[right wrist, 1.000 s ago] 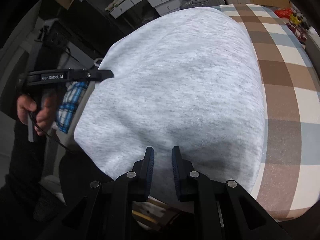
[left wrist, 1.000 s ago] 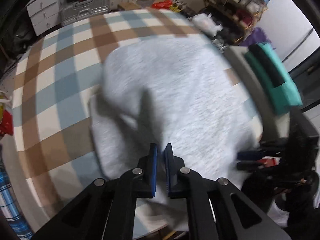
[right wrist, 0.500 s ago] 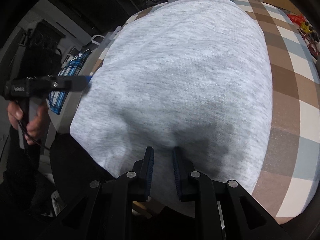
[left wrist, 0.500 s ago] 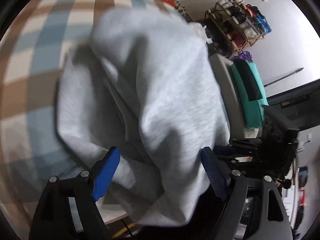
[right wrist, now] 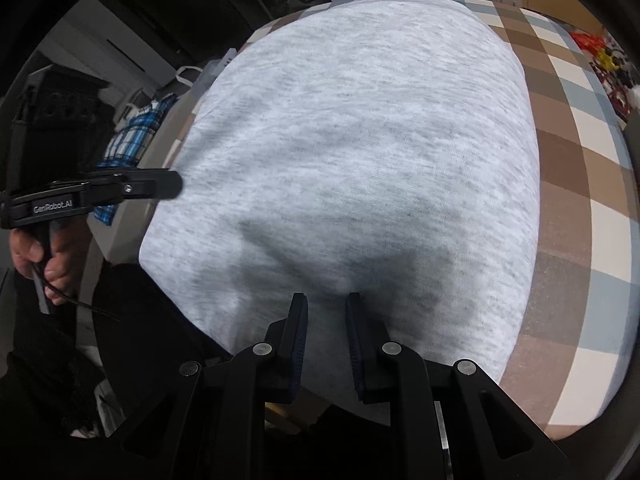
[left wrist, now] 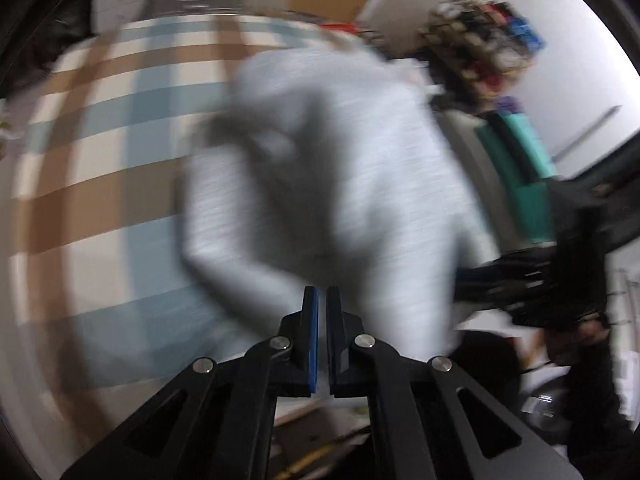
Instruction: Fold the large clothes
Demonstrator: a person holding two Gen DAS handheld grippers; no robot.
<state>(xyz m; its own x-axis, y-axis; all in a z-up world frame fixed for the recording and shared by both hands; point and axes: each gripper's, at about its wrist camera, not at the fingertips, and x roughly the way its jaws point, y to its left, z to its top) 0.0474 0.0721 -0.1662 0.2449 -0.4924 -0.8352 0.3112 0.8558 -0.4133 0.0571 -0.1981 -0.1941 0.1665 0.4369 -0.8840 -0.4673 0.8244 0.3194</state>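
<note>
both claws at grey garment (right wrist: pixel 360 152) near edge

"GenRobot.AI" on left hand-held gripper (right wrist: pixel 176 188), white lettering

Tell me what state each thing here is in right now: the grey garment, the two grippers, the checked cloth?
Grey garment: spread over the table, near edge hanging off the front.
Left gripper: shut, nothing visibly between its fingers; picture blurred.
Right gripper: narrowly closed on the grey garment's near edge.
Checked tablecloth: lying flat, partly covered by the garment.
</note>
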